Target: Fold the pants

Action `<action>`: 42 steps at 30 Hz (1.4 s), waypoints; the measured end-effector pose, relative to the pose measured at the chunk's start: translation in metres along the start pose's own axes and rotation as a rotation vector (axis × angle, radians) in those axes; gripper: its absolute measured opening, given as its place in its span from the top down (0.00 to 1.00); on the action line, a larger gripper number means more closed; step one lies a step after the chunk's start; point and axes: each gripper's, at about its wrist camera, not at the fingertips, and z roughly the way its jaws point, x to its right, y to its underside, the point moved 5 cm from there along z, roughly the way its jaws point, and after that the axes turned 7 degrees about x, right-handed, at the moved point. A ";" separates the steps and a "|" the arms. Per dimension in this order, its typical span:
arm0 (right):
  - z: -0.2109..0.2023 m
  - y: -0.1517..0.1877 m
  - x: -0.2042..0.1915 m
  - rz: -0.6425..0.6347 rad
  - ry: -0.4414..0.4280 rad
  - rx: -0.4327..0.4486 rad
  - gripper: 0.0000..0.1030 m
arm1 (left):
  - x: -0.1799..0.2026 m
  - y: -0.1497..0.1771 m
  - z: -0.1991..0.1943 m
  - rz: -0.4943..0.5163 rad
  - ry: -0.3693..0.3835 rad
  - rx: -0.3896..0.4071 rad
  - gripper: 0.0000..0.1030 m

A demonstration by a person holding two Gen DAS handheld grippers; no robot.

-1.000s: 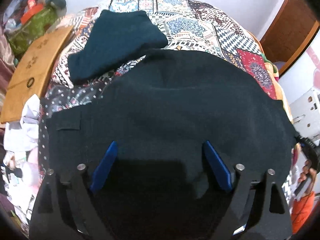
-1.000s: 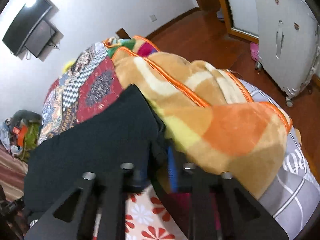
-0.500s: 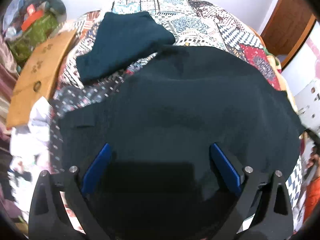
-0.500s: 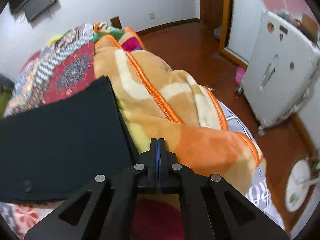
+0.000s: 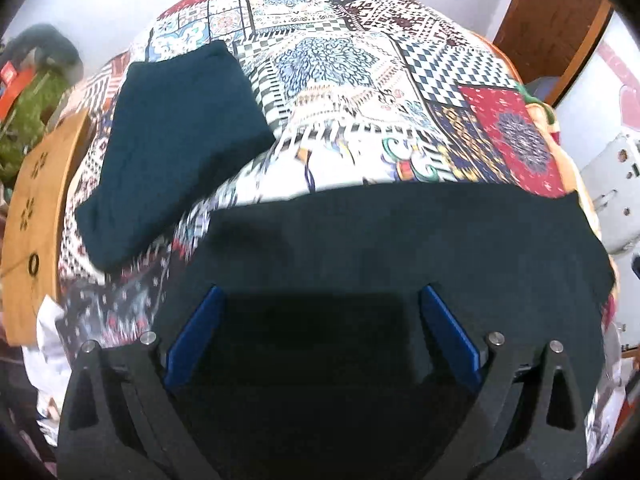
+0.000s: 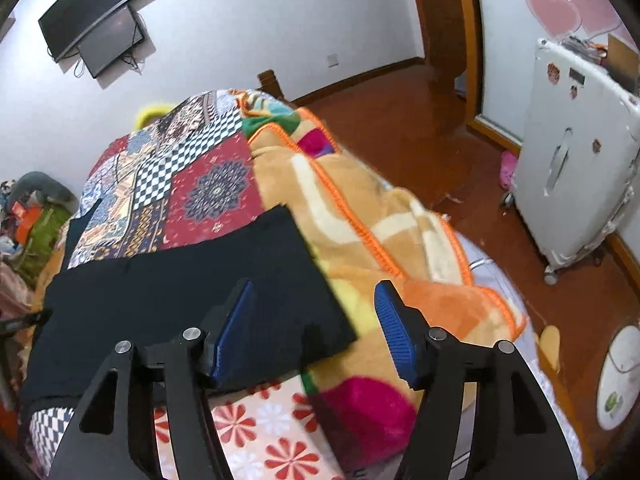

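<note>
Currently we hold both jaws wide and empty, the left hand-held gripper (image 5: 320,328) directly above the black pants (image 5: 400,240) lying crosswise on the bed (image 5: 360,80), the right hand-held gripper (image 6: 312,320) straddling their right-end corner, equally near.

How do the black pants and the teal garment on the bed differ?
The black pants are black and lie under the open left gripper; the teal garment is dark teal and lies farther off, untouched. The pants show the larger patch, the teal garment a smaller one. Both lie flat on the patchwork quilt.
</note>
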 end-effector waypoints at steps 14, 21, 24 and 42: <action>-0.027 0.029 0.004 0.051 -0.060 -0.069 0.43 | 0.039 -0.022 -0.019 0.070 -0.009 0.030 0.10; -0.007 0.053 -0.021 0.036 -0.156 -0.144 0.43 | 0.096 0.027 -0.032 0.259 -0.029 0.026 0.10; 0.006 0.059 -0.029 0.048 -0.184 -0.165 0.43 | 0.117 0.034 -0.037 0.286 0.011 0.019 0.10; 0.039 0.019 -0.027 0.199 -0.200 -0.063 0.92 | 0.175 0.017 -0.051 0.229 0.155 0.069 0.10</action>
